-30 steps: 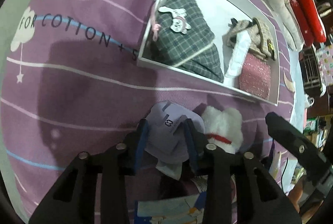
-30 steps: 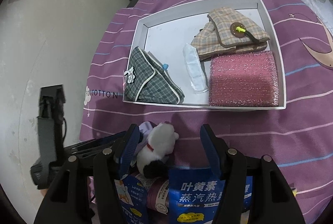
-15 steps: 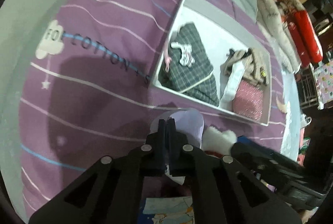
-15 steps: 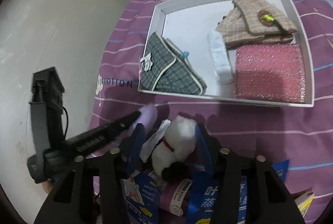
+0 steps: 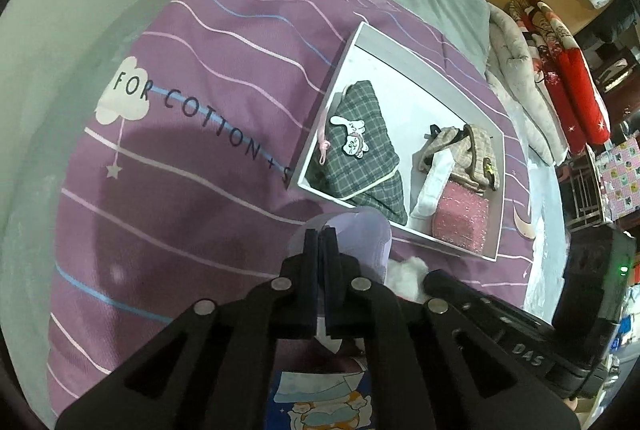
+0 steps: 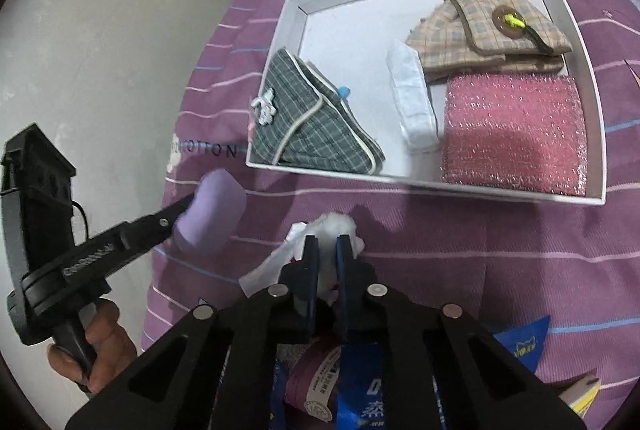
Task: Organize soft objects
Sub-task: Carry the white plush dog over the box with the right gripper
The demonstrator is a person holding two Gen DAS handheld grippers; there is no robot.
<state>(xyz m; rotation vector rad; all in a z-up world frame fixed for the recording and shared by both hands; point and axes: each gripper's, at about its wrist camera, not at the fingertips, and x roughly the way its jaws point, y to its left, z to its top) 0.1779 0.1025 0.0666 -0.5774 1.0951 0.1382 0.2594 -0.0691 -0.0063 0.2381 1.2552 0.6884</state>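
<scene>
My left gripper [image 5: 320, 236] is shut on a soft lilac packet [image 5: 360, 234], held above the purple bedspread; the packet also shows in the right wrist view [image 6: 214, 216]. My right gripper [image 6: 327, 244] is shut on a white plush toy [image 6: 338, 226], lifted off the bed; its white fluff shows in the left wrist view [image 5: 408, 276]. A white tray [image 6: 452, 184] ahead holds a grey plaid pouch [image 6: 312, 128], a beige plaid pouch [image 6: 484, 26], a white pack [image 6: 412, 98] and a pink glittery pouch [image 6: 512, 132].
Blue printed packets [image 6: 360, 386] and a mauve pack lie under my right gripper at the near edge. The purple striped bedspread [image 5: 192, 166] meets a pale wall on the left. Folded blankets [image 5: 560, 70] lie at the far right.
Both grippers closed, the left on the lilac packet and the right on the plush toy, then lifted them off the pile. The views rose and the tray looks farther.
</scene>
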